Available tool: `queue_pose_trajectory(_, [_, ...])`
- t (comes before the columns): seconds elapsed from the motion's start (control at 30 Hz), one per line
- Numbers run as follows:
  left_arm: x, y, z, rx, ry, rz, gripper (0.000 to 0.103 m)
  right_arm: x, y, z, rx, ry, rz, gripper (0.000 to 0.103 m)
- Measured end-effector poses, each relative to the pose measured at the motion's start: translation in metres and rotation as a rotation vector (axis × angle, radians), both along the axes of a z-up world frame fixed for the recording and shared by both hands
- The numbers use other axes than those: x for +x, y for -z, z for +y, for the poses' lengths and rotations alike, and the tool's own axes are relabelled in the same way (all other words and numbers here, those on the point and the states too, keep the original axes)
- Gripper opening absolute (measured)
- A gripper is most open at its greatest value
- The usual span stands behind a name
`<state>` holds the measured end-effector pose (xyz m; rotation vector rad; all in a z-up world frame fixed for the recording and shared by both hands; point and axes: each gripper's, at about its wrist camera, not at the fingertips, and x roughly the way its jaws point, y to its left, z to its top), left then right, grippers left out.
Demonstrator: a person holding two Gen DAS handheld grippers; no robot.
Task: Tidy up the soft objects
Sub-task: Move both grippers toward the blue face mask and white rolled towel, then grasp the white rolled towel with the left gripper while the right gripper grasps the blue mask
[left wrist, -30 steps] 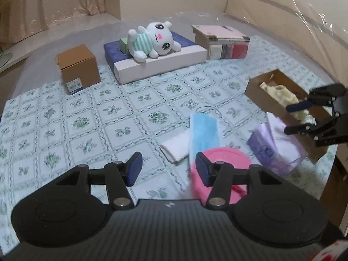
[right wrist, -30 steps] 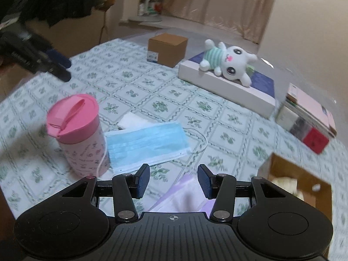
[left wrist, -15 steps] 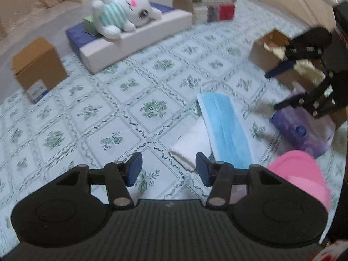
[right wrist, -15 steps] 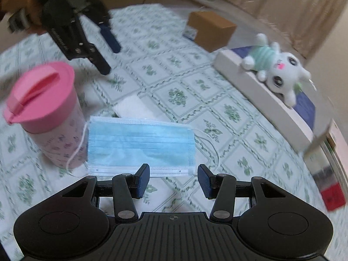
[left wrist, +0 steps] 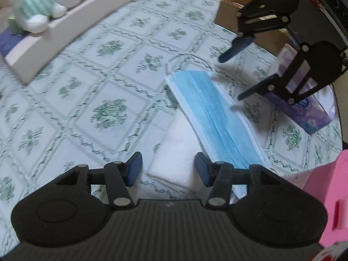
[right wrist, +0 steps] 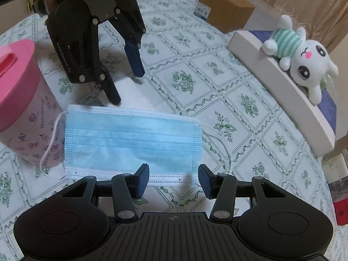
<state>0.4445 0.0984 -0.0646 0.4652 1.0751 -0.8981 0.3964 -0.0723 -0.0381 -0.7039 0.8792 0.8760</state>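
A blue face mask (right wrist: 130,143) lies flat on the patterned tablecloth, partly over a folded white cloth (left wrist: 178,148). My right gripper (right wrist: 174,181) hangs open just over the mask's near edge, nothing between its fingers; in the left wrist view that right gripper (left wrist: 232,78) is above the mask's (left wrist: 215,117) far end. My left gripper (left wrist: 168,170) stands open over the white cloth, empty. The right wrist view has the left gripper (right wrist: 127,84) pointing down at the cloth (right wrist: 134,93). A white plush bunny (right wrist: 304,61) lies on a flat white box (right wrist: 271,82).
A pink lidded cup (right wrist: 24,108) stands right beside the mask, one ear loop against it. A purple tissue pack (left wrist: 313,117) and an open brown box (left wrist: 230,10) sit behind the right gripper. A closed cardboard box (right wrist: 224,8) is farther back.
Both grippers have come down and tilted toward the table. The left one has closed in on the white cloth, the right one on the mask. Their jaws stand as wide as before.
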Motion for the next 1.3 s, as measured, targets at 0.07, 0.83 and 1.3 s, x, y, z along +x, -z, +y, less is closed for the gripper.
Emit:
queue_pose_trajectory(0.07, [0.002, 0.003, -0.003, 0.002, 0.019, 0.020, 0.050, 0.003, 0.002, 0.001, 0.005, 0.001, 0.012, 0.050])
queue_pose_trajectory(0.83, [0.002, -0.020, 0.073, -0.023, -0.255, -0.095, 0.028, -0.021, 0.030, 0.042, -0.166, -0.480, -0.079, 0.076])
queue_pose_trajectory(1.3, [-0.015, -0.003, 0.074, -0.018, -0.288, -0.092, 0.037, 0.042, 0.038, 0.057, -0.066, -0.311, 0.215, 0.083])
